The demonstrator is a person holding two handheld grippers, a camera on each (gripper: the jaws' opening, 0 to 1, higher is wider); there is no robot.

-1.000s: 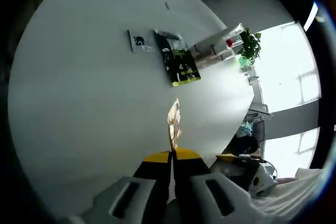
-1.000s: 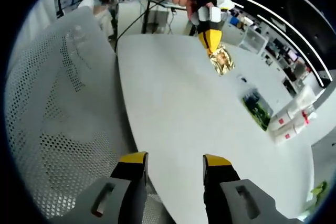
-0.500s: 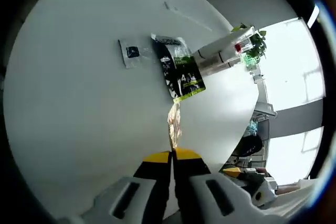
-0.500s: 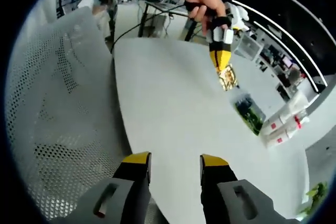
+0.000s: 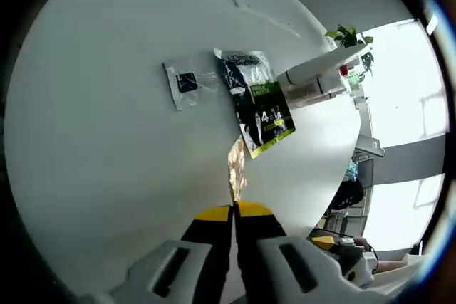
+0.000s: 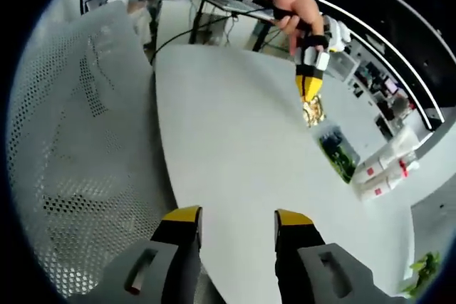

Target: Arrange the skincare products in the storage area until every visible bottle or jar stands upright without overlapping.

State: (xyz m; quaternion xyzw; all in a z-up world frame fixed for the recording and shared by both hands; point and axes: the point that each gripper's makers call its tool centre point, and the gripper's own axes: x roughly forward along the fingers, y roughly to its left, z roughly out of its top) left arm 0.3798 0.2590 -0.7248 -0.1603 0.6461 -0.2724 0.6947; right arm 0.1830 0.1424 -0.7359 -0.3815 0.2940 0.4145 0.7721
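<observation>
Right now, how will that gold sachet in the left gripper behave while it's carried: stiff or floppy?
Probably floppy: the gold sachet looks thin and crinkled, pinched by one edge in the left gripper. Likely very light; it stands out from the jaws unsagging. The foil may be slippery, so it could slide out.

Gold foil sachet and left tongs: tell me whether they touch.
Touching. The left gripper view shows the left tongs shut on the gold foil sachet, its lower edge pinched between the yellow tips.
</observation>
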